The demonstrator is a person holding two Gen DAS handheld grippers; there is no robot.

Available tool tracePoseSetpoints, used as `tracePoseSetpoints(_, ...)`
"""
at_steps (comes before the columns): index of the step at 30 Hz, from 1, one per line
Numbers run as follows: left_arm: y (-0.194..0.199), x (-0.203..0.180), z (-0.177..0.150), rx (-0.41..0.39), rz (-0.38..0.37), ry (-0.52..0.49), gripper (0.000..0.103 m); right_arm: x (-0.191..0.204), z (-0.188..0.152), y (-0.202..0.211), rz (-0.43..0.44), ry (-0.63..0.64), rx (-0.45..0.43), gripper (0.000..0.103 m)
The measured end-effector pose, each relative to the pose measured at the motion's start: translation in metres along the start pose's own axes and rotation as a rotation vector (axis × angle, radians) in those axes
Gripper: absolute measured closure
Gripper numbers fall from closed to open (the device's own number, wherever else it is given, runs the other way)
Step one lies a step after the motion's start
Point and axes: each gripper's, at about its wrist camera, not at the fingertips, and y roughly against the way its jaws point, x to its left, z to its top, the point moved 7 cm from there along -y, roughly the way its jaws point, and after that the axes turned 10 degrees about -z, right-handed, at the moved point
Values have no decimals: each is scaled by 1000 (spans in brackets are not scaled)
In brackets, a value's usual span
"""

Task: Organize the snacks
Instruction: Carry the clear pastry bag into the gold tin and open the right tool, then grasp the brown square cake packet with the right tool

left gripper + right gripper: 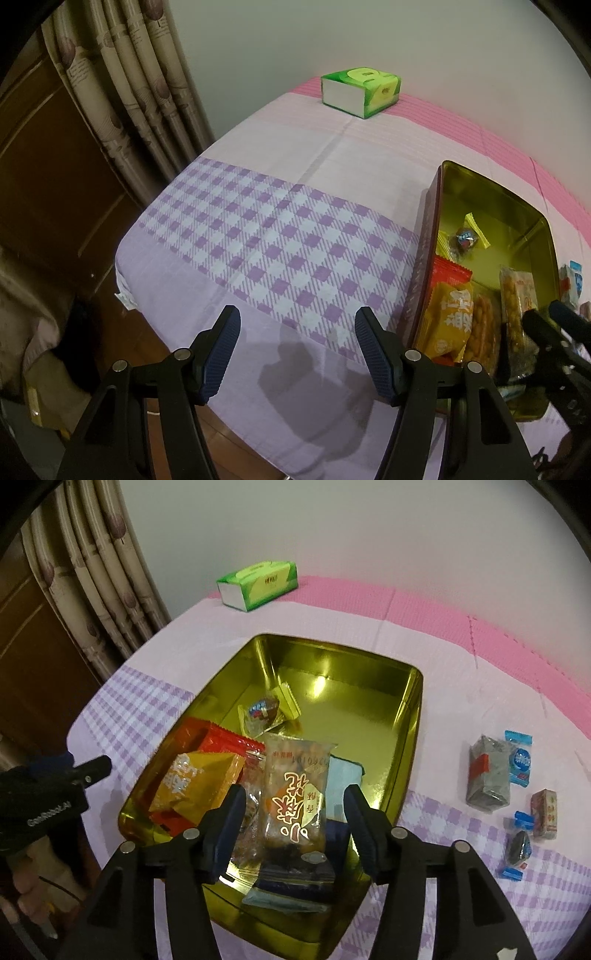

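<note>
Hovering over the near end of the gold tin (412,716), the right gripper (295,823) has its jaws parted around a clear packet of golden snacks (295,794) — the pads stand off both edges, so the packet looks released rather than pinched, lying on the pile already inside. That pile crowds the near end: an orange packet (195,781) on a red packet (218,738), and a small wrapped sweet (264,710) farther in, with the far half of the tin bare. The left gripper (297,350) hangs spread and empty over the checked cloth of the surface (258,229), well left of the tin. Still outside, to the right of the tin, lie a grey wrapped block (487,775), a blue-wrapped sweet (519,757), a small reddish box (543,812) and a dark sweet (519,845). The risks, as I judge them: the clear packet sits high and tilted on the stack, so a pad catching its crinkly edge as the gripper lifts could drag it back out — and the remaining pieces are small and slick, likely to skid on the cloth or squirt from a closing grip. Piling more onto the near end could also spill over the rim.
</note>
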Motion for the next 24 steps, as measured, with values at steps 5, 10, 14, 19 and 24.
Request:
tracePoseSetpoints(5,0,0,0,2,0,3,38,-11,5,17,9,-17,-45,50)
tracePoseSetpoints(10,0,-1,0,1,1,1,38,-39,8,31,-20,-54,-81,50)
tracePoseSetpoints(14,1,-1,-1,-1,4,1,38,-81,7,38,-85,-97,-101,50)
tracePoseSetpoints(19,1,-1,-1,-1,5,0,38,-153,-2,36,-201,-178,-91,50)
tracePoseSetpoints(24,1,-1,0,0,15,-20,38,-210,-17,28,-287,-207,-71,50)
